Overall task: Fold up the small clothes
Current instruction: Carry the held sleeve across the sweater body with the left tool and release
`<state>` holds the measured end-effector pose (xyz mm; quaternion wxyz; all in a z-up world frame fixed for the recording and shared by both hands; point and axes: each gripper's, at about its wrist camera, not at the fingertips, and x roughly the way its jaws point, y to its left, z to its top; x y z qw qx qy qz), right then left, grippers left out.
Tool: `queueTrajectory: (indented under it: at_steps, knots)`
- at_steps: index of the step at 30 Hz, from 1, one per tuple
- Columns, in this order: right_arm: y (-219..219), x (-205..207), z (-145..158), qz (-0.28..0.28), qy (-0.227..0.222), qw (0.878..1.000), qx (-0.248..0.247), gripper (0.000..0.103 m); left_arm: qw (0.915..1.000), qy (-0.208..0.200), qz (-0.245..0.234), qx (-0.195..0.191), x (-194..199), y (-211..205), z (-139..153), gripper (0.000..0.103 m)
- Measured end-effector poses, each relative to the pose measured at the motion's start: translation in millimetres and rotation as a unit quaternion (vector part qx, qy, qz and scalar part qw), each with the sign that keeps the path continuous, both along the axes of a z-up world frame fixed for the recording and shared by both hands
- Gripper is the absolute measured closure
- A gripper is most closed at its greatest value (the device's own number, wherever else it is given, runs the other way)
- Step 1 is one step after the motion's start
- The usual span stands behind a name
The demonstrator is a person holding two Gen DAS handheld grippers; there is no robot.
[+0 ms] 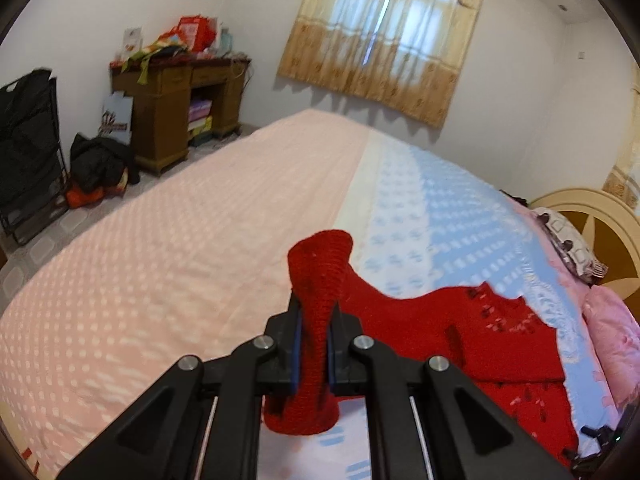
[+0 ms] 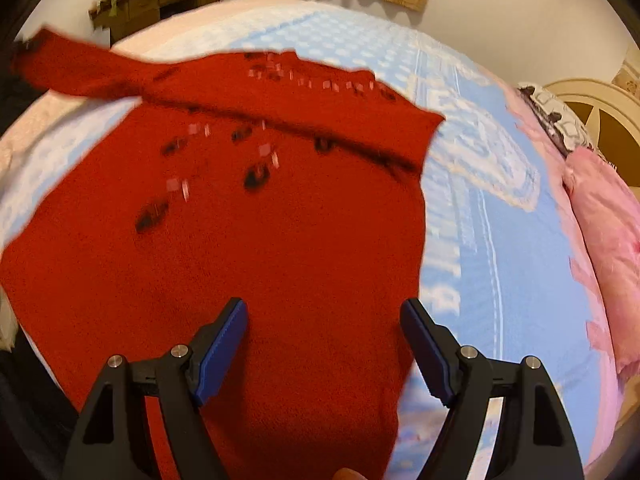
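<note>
The bed [image 2: 492, 184] is covered by a pink and blue spread, and the red sweater [image 2: 248, 248] is laid flat on it. One sleeve [image 1: 320, 280] is pinched in the closed left gripper [image 1: 314, 336] and is best carried across the body without dragging. The right gripper [image 2: 324, 344] is held wide open above the hem, gripping nothing.

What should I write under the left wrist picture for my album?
Left gripper pinching the knitted red sweater's sleeve above the pink-and-blue bedspread.
</note>
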<state>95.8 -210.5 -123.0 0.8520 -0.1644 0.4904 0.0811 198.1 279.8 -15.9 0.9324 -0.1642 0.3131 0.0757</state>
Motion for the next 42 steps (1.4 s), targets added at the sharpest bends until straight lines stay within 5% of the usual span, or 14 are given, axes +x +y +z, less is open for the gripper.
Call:
queueTrajectory:
  at_steps: [16,29,42]
  knots:
    - [-40.1,-11.4,10.3,-0.04,-0.051,0.992,0.104,0.024,0.9961,-0.014,-0.087,-0.008,35.5,-102.2,52.8,0.093]
    - [-78.0,-6.5,3.9,-0.071,-0.061,0.979,0.182,0.024,0.9826,-0.027,-0.183,-0.013,81.5,-235.9,89.1,0.093]
    - [-109.8,-3.2,-12.3,-0.091,-0.068,0.963,0.243,0.024,0.9698,0.008,-0.244,0.006,129.5,-352.2,60.5,0.093]
